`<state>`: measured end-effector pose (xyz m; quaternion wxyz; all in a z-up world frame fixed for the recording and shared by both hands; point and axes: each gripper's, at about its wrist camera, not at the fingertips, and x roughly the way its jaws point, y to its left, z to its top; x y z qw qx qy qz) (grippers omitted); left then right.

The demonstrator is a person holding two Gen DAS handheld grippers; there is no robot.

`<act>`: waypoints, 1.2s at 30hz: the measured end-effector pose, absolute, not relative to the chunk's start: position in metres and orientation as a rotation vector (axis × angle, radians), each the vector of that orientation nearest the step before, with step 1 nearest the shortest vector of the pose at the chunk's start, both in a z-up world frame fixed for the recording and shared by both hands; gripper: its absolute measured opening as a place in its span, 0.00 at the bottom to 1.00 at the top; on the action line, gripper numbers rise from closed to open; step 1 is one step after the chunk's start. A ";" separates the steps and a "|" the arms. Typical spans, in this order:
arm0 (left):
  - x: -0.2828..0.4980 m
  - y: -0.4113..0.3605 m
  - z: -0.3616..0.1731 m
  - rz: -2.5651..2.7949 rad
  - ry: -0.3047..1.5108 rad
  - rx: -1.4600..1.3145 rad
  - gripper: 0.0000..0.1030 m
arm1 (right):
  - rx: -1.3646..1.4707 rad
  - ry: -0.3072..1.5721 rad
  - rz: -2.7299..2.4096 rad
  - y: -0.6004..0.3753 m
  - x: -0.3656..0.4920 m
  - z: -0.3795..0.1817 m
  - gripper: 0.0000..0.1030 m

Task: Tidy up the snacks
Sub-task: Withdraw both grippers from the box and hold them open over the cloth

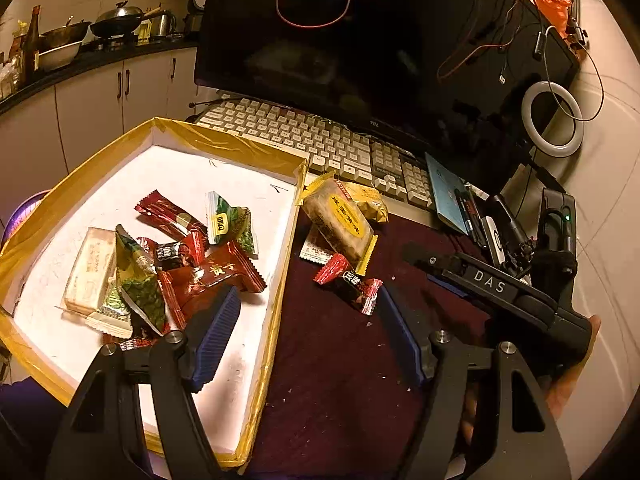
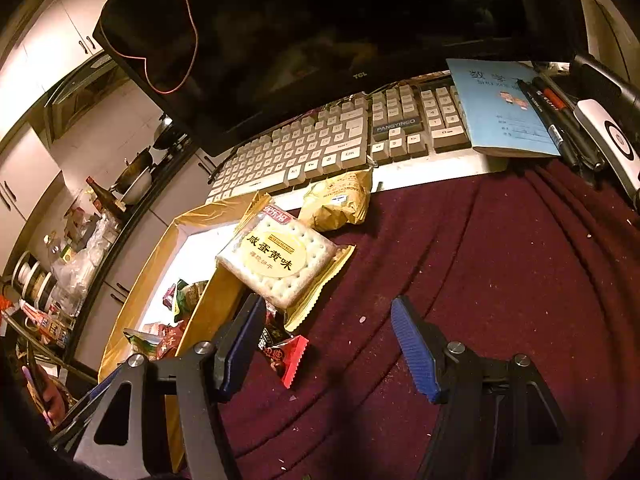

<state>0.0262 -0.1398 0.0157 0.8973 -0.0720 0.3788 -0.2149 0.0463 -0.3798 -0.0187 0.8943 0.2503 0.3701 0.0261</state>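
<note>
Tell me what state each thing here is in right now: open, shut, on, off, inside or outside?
Left gripper: jaws open, holding nothing.
Right gripper: jaws open, holding nothing.
Tray: open-topped, several wrapped snacks inside.
Cracker packet: sealed, outside the tray, overlapping its edge.
Yellow packet: sealed, outside, by the keyboard.
Red candy: wrapped, on the cloth.
Monitor: screen dark.

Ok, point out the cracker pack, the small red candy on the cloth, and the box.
cracker pack (image 2: 276,264), right wrist view, round yellow label.
small red candy (image 1: 352,286), left wrist view, dark middle.
box (image 1: 224,142), left wrist view, far yellow rim.
</note>
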 end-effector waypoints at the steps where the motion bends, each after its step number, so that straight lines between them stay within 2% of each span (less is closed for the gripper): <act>1: 0.026 -0.141 0.016 -0.451 0.787 -0.146 0.68 | 0.519 0.770 0.054 -0.380 0.047 -0.019 0.66; 36: 0.034 -0.154 0.003 -0.511 0.838 -0.159 0.68 | 0.512 0.790 0.035 -0.384 0.053 -0.031 0.66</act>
